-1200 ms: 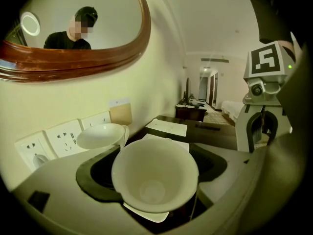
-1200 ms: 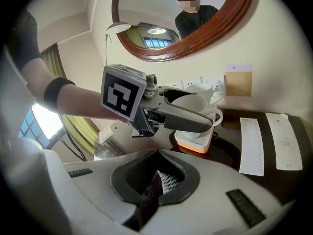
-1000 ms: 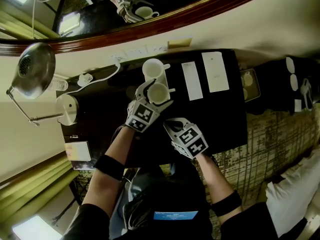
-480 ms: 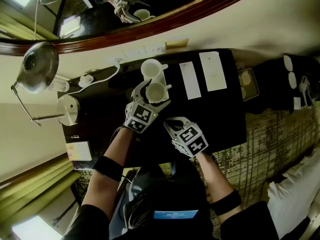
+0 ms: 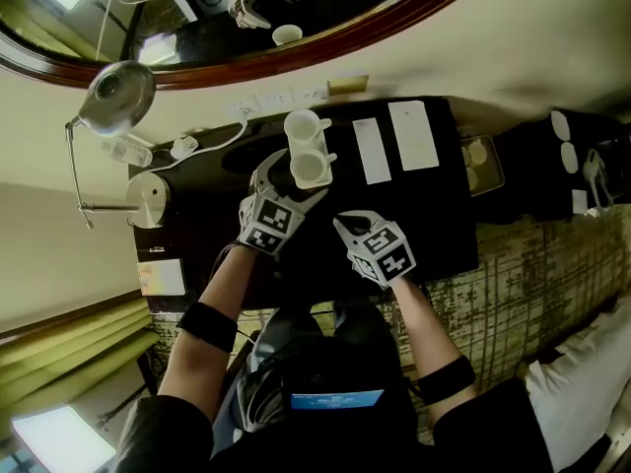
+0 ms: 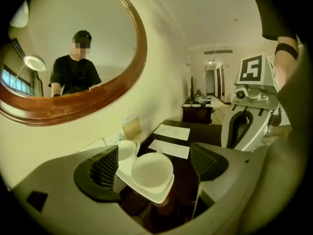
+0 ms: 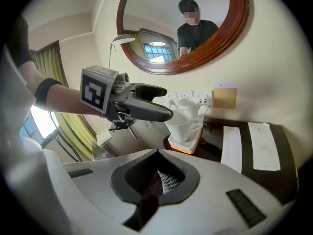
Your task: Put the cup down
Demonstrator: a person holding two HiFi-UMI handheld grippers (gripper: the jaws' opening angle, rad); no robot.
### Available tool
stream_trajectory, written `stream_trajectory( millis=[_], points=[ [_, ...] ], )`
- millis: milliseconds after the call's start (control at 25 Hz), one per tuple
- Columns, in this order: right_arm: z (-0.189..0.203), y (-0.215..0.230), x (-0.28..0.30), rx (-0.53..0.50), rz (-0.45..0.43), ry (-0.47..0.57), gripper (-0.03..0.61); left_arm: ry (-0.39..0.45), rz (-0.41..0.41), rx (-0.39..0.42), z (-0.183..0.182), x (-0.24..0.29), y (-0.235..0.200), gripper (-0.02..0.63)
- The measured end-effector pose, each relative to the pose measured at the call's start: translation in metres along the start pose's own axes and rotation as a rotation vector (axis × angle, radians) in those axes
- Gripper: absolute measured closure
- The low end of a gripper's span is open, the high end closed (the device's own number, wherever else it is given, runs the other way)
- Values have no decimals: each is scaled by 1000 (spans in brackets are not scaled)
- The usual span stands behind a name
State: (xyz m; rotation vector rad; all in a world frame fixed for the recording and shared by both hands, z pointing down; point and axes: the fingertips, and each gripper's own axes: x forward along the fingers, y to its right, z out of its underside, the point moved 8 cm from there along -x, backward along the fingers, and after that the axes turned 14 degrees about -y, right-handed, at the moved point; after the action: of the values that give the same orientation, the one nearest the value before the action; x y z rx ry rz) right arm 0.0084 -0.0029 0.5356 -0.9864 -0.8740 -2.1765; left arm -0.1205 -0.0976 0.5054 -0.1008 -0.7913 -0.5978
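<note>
White and two in number, the cups (image 5: 311,168) sat on the tray (image 7: 187,146), two paper sheets (image 5: 372,151) beside it, left gripper (image 6: 156,166) spread, right gripper (image 7: 159,180) pressed together.

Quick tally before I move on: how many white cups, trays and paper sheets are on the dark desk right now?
White cups: 2
Tray: 1
Paper sheets: 2
Total: 5
</note>
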Motion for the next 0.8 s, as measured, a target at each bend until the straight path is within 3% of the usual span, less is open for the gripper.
stream_trajectory(
  millis=[120,280,560,720,800],
  points=[
    [0,-2,-15,-4,21,20,577,-13,-26,-42,-4,-26,7,164],
    [3,-1,-34,12,63,46,577,-6,-55,-99,-2,-58,17,281],
    [10,11,-63,85,137,120,577,-27,-75,-144,18,-100,36,420],
    [21,13,-67,101,162,116,577,-43,-100,-189,35,-115,45,569],
    [25,11,-70,113,168,109,577,-59,-104,-228,47,-117,46,614]
  ],
)
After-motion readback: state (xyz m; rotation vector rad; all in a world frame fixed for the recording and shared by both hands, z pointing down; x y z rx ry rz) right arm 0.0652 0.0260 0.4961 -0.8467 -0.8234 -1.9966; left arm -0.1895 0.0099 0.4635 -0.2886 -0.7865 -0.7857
